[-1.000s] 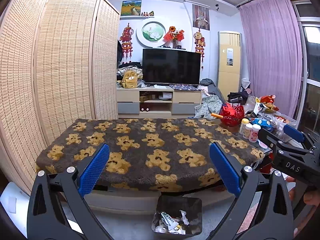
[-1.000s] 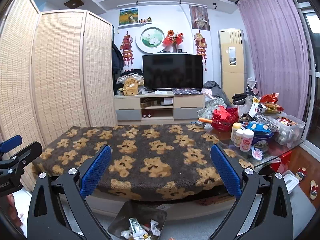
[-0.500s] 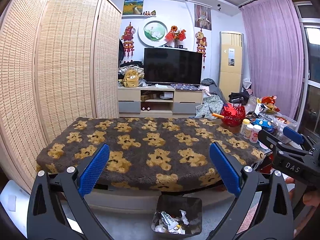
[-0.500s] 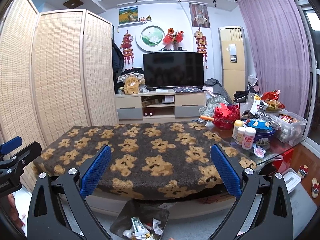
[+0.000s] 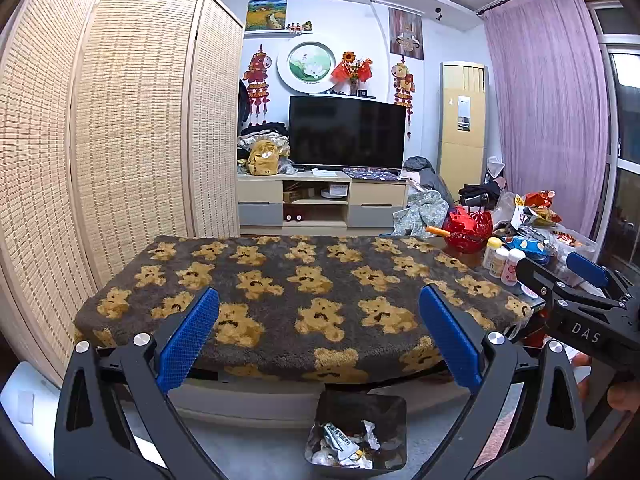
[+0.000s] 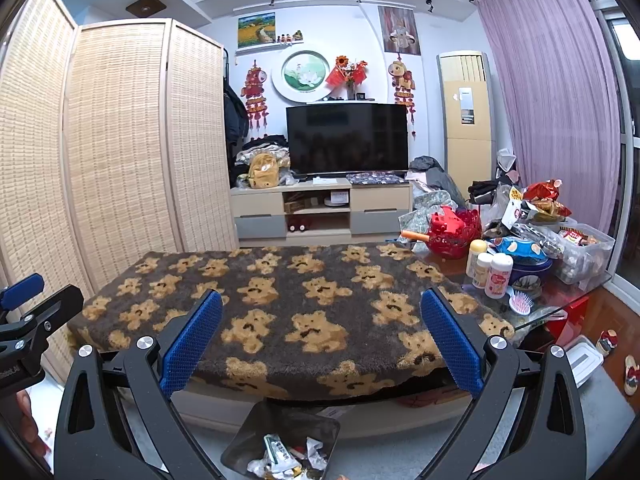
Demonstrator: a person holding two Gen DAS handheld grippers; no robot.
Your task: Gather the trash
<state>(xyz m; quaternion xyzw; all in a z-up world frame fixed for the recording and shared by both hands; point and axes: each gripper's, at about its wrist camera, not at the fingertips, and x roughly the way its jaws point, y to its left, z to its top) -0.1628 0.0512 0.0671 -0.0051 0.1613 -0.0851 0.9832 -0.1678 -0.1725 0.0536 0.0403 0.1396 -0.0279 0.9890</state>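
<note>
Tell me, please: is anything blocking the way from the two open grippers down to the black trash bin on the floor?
Nothing visible does. Left gripper and right gripper are open and empty above the black trash bin.

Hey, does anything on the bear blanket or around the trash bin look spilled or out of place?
Nothing stands out. The bear blanket shows no litter, the trash bin stands upright on the floor with crumpled wrappers inside, and both grippers are open.

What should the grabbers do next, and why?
Probably just lower and finish. The bear blanket shows no loose trash, the bin on the floor already holds crumpled wrappers, and the left gripper and right gripper have open, empty jaws.
</note>
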